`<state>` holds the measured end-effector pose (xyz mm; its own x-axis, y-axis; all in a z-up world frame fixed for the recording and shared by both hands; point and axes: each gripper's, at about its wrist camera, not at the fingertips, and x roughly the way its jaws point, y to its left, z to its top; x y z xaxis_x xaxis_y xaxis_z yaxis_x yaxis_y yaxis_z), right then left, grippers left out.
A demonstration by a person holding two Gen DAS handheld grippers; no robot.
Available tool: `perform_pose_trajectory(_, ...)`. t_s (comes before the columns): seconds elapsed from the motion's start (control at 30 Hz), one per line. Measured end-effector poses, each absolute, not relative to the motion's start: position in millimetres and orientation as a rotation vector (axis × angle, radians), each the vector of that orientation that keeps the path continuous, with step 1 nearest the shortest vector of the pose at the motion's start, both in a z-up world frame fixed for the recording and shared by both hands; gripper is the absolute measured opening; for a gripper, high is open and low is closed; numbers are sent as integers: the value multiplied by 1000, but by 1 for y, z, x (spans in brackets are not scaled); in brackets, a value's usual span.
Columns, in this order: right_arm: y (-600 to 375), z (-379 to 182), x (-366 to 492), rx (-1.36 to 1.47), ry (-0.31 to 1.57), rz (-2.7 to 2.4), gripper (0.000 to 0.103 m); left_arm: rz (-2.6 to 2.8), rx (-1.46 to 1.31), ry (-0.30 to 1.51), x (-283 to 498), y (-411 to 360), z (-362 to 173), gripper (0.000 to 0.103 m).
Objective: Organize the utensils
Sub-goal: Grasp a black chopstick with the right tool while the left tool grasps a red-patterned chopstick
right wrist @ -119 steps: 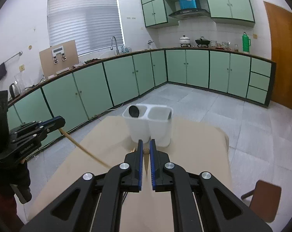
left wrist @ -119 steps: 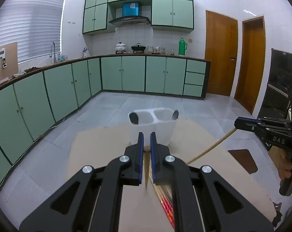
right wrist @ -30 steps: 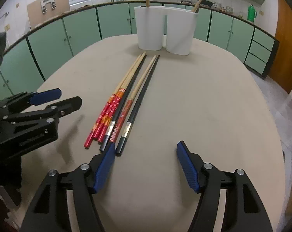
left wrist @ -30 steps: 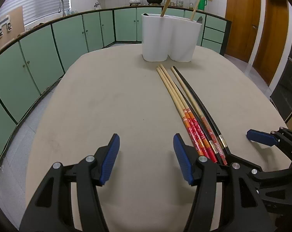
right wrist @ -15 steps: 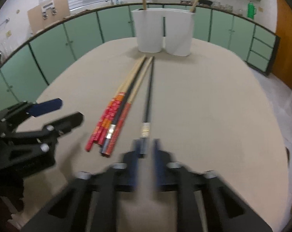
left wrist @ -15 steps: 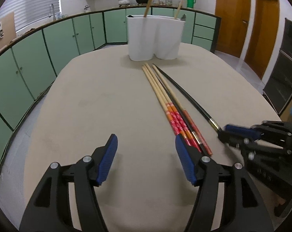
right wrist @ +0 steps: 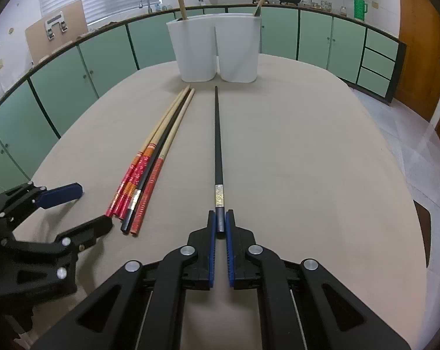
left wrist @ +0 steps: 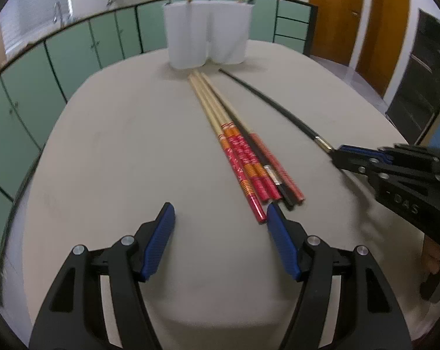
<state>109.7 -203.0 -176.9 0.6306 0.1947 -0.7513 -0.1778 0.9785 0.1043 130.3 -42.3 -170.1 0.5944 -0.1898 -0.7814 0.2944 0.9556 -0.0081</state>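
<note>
A white two-compartment utensil holder (right wrist: 214, 46) stands at the far end of the beige table (right wrist: 307, 157), with one chopstick upright in each compartment. My right gripper (right wrist: 219, 221) is shut on the end of a black chopstick (right wrist: 218, 145), which points at the holder. That chopstick also shows in the left wrist view (left wrist: 278, 108), as does the right gripper (left wrist: 341, 153). A bundle of several red-ended and black chopsticks (left wrist: 243, 151) lies on the table. My left gripper (left wrist: 220, 224) is open and empty just before the bundle's near ends; it also shows in the right wrist view (right wrist: 83, 207).
Green kitchen cabinets (right wrist: 74, 70) run around the room behind the table. Wooden doors (left wrist: 331, 8) stand at the right. A brown stool (right wrist: 422, 221) sits beyond the table's right edge.
My right gripper has shut on one black chopstick and drawn it to the right, away from the bundle. My left gripper has moved closer to the bundle's ends and stays open.
</note>
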Motion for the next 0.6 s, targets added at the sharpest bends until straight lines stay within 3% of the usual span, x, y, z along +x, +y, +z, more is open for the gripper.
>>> perform_pose_trajectory(0.2, -199, -177, 111, 9, 859, 245, 7, -200, 72, 893, 148, -25, -169, 57)
perform_pose_trajectory(0.43, -196, -176, 102, -51, 857, 276, 14, -211, 81, 890, 145, -27, -168, 58)
perform_pose_trajectory(0.6, -202, -177, 100, -26, 856, 283, 16, -214, 90, 888, 144, -33, -168, 52)
